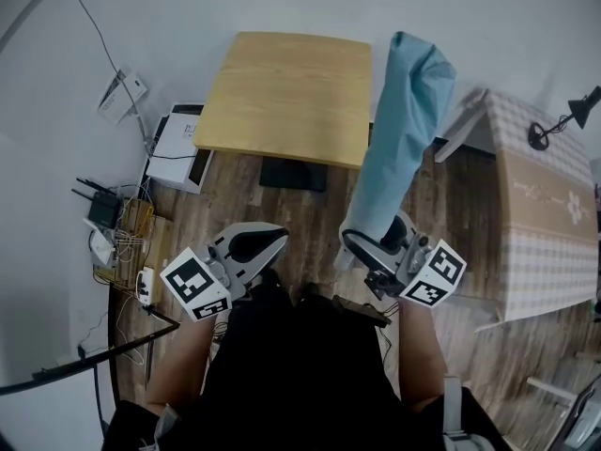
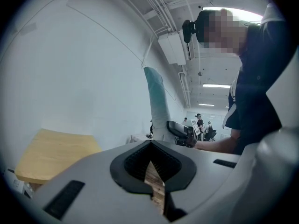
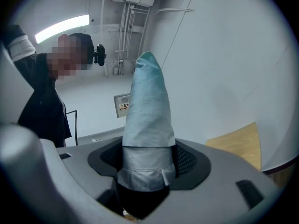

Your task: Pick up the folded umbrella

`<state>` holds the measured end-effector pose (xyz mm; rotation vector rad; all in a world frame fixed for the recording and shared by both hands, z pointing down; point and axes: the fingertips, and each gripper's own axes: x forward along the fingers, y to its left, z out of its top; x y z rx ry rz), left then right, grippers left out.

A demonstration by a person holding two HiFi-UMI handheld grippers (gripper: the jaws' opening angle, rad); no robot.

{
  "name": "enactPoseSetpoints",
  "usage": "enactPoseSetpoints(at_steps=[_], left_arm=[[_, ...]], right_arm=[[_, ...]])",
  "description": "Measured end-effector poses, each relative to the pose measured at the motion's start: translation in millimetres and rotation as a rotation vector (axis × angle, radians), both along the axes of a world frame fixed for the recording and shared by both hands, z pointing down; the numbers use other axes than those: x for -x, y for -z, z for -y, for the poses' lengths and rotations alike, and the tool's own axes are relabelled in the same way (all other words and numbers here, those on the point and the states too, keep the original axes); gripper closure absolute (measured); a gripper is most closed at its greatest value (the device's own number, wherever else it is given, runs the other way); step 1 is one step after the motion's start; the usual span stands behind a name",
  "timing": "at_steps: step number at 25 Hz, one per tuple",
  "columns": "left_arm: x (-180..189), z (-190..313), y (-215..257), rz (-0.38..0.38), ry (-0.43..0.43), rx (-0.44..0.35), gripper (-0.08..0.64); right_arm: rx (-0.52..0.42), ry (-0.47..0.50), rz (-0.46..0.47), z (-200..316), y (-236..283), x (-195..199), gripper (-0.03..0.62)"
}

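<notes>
Holding the folded umbrella (image 3: 148, 125) upright, right gripper (image 3: 147, 171) clamped

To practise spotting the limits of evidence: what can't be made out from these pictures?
- Lower end of the folded umbrella: right gripper view, buried between the jaws of the right gripper.
- Print on the wall notice: right gripper view, too small.
- The distant people: left gripper view, too small.

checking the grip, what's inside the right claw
The right claw is clamped on the folded umbrella in its pale blue sleeve. Its bottom end is hidden down inside the claw.
</notes>
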<state>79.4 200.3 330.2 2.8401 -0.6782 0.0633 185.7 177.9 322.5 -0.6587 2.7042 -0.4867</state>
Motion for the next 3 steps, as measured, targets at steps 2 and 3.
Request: enactPoseSetpoints(at_steps=[2, 3], left_arm=[[-2.8, 0.0, -3.0, 0.006, 0.000, 0.007, 0.549], [-4.3, 0.0, -4.5, 0.008, 0.001, 0.010, 0.549]], right_arm=[[0.003, 0.003, 0.003, -0.3, -1.7, -3.4, 0.300], [0.005, 0.005, 0.004, -0.4, -2.7, -5.1, 0.301]])
